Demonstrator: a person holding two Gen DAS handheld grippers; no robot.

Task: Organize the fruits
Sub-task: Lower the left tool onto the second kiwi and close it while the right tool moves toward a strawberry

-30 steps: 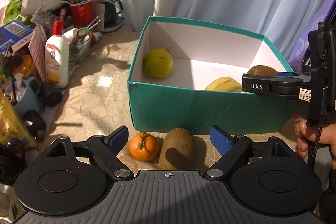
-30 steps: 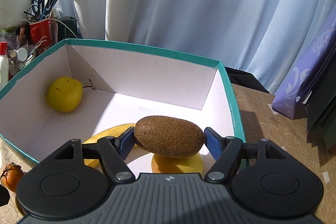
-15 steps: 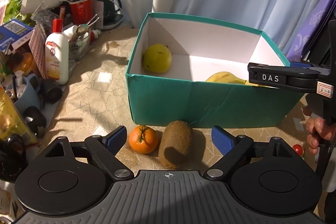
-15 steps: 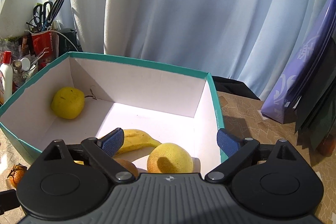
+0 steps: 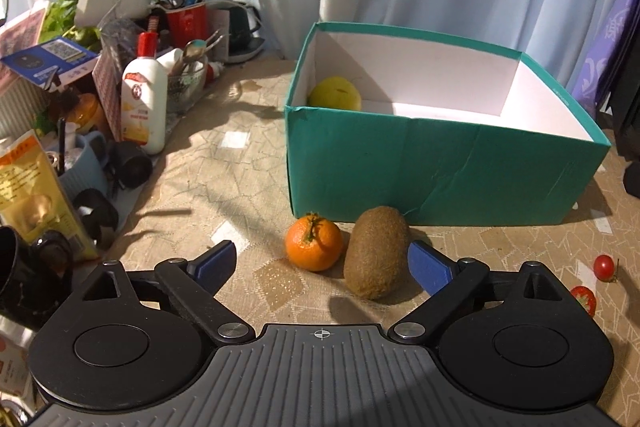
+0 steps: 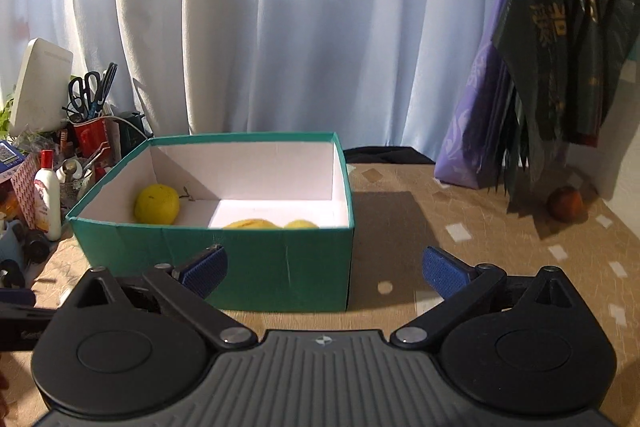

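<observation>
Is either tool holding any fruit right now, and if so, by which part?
Nothing is held. The left tool, jaws opening, only brackets the kiwi and tangerine; the right tool, jaws opening, is empty.

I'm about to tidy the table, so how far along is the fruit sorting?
Partly done. The teal box already holds a yellow round fruit and more yellow fruit near its front wall. Nothing is in hand: both the left hand-held gripper and the right hand-held gripper are opening and empty. Left outside: the mandarin, kiwi and cherry tomato.
</observation>
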